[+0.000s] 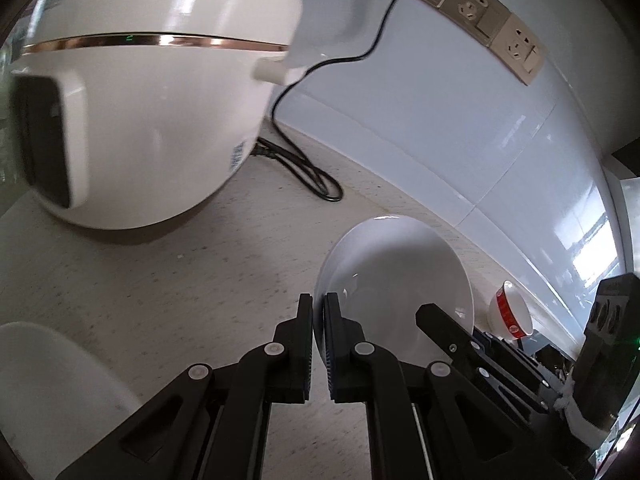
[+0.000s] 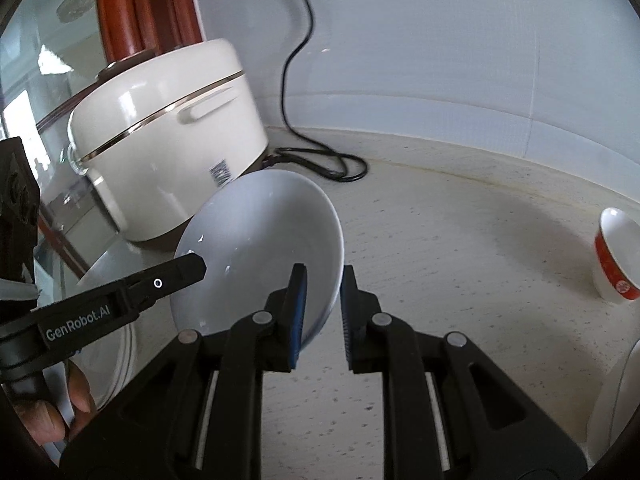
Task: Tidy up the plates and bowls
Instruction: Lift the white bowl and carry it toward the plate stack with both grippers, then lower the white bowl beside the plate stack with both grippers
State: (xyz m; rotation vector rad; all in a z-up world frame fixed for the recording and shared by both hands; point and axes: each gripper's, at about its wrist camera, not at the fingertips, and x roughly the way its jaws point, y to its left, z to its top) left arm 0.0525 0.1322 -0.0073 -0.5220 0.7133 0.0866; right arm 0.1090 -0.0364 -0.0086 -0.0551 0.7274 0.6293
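Speckled worktop (image 1: pixel 160 288) and rice cooker (image 1: pixel 132 100) fill the left view; left gripper (image 1: pixel 319 320) pinches the white bowl's (image 1: pixel 400 272) rim. Right view: right gripper (image 2: pixel 322 300), spread, straddles the tilted bowl's opposite rim; a red-banded bowl (image 2: pixel 614 256) sits well apart.

A plain white bowl (image 2: pixel 260 248) hangs tilted above the counter; a red-banded white bowl (image 2: pixel 616 256) stands well apart.

Both wrist cams low over counter (image 1: pixel 140 280), facing wall; share white bowl (image 1: pixel 400 272), rice cooker (image 2: pixel 160 140).
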